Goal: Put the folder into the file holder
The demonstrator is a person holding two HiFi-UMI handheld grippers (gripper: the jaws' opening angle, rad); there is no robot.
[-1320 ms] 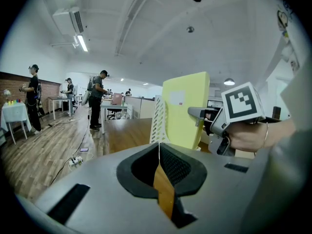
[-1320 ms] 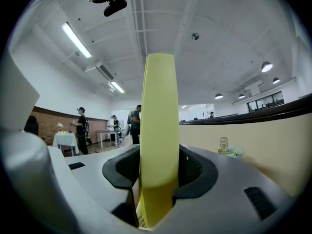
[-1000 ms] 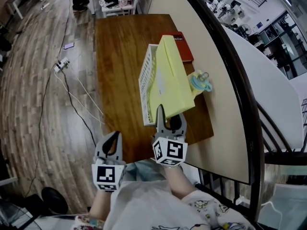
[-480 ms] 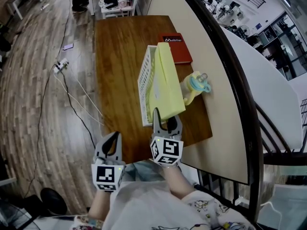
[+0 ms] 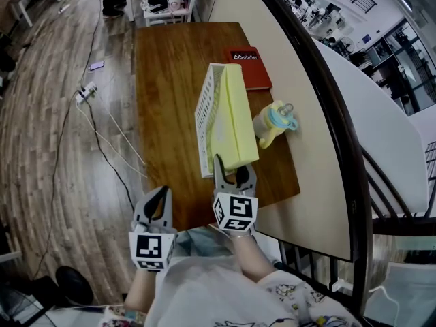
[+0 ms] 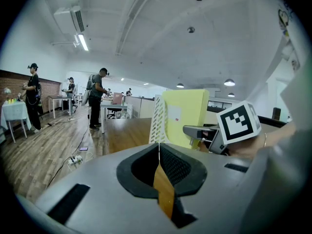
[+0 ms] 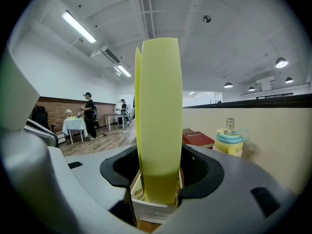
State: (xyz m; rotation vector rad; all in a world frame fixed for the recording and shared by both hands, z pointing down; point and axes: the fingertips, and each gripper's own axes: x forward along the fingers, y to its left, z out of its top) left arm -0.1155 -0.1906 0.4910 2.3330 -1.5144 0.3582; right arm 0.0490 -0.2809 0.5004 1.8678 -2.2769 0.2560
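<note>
placement: flat pale-yellow folder [image 5: 234, 118] stood in the white slotted plastic file holder [image 5: 205, 114] on the brown wooden desk [image 5: 167, 73]
right tool [image 5: 234, 172]: jaws had just been opening, letting go of the folder between them
left tool [image 5: 161, 196]: clenched, empty
remaining: seemingly only withdrawal

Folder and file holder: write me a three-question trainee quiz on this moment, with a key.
1. True or false: the folder stands inside the file holder.
2. Which thing stands just right of the file holder? A mug; B baby bottle; C stapler.
3. Name what is between the right gripper's jaws.
Key: 1 true. 2 B. 3 the folder; those jaws have just been opening.
</note>
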